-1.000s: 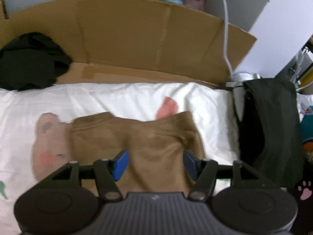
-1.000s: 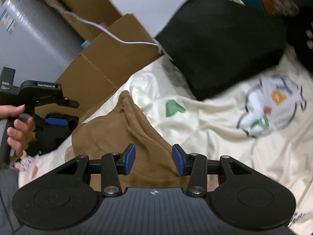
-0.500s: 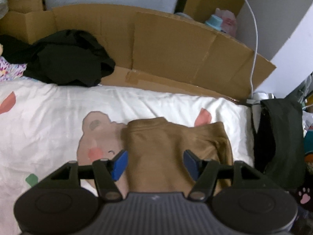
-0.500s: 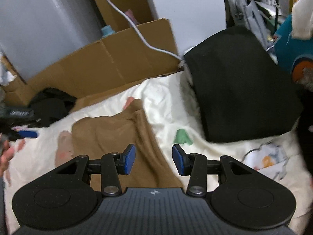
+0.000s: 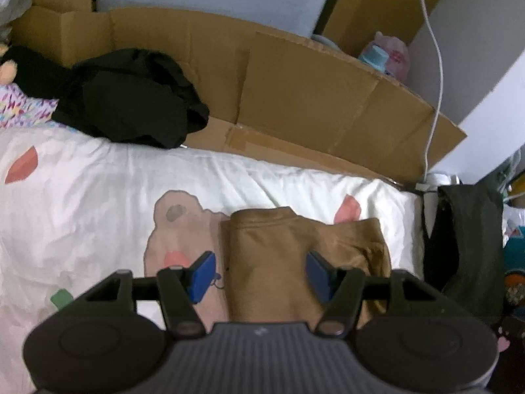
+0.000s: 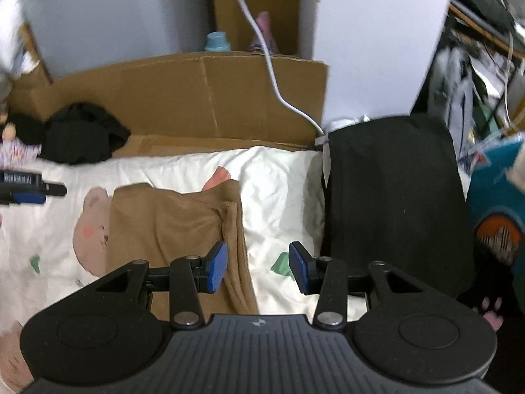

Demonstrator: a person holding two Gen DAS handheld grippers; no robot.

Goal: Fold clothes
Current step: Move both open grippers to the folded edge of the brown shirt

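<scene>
Left wrist view shows my left tool (image 5: 259, 271) and right tool (image 6: 257, 267) spread and empty above the half-folded brown garment (image 5: 295, 262), so next I pinch an edge for another fold

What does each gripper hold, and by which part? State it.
Nothing: the left gripper and right gripper are open above the folded brown cloth garment.

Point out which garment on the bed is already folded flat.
The brown garment, a neat rectangle on the white bedding. The black garment by the cardboard lies crumpled.
</scene>
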